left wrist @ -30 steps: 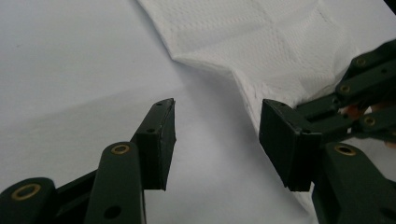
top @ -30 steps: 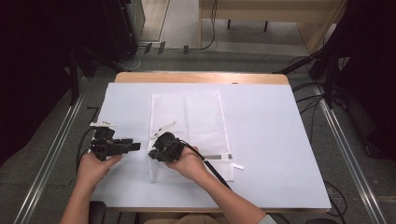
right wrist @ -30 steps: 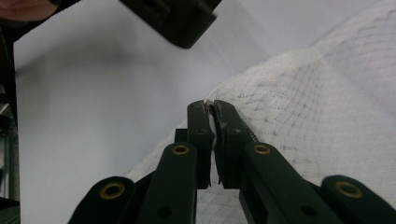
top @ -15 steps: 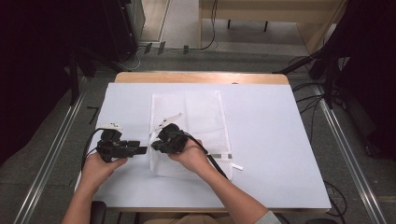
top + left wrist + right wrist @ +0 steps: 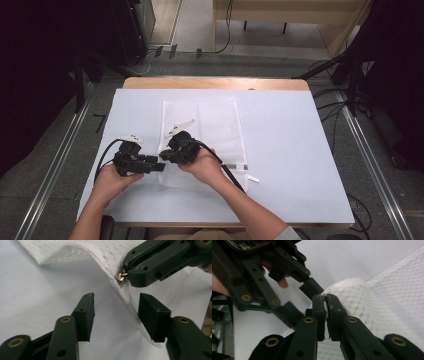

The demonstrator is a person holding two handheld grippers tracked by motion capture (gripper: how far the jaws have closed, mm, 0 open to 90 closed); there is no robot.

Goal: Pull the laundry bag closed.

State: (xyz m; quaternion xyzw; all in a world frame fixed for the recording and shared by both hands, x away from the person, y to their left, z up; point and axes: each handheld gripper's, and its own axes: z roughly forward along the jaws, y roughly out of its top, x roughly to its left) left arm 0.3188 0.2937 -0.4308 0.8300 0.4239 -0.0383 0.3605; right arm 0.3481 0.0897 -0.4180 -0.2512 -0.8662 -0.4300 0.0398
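A white mesh bag [image 5: 200, 135] lies flat on the white sheet [image 5: 300, 150] that covers the desk, a little left of the middle, with its long side running from the near edge toward the far edge. Its near left corner is lifted off the sheet.

The right tool [image 5: 325, 301] is clenched on the edge of the bag there, and a small brass zipper pull [image 5: 122, 277] sits just at the tips of its jaws (whether the jaws pinch the pull itself or only the mesh beside it, I cannot tell). The left tool [image 5: 116, 312] is released, its jaws wide apart, and the raised fold of mesh passes between them, close to one jaw and perhaps touching it. In the high view both tools meet at this same corner, the left tool [image 5: 134, 161] just beside the right tool [image 5: 179, 149].

What could go wrong, in my judgement: the mesh is thin and loose, so if the left tool closes too far from the zipper it may catch only one layer, or both layers together. If the right tool then pulls, the whole bag could slide on the smooth sheet. The small pull may also slip out of the jaws. A small white strip [image 5: 253, 179] lies near the near edge, apart from the bag.
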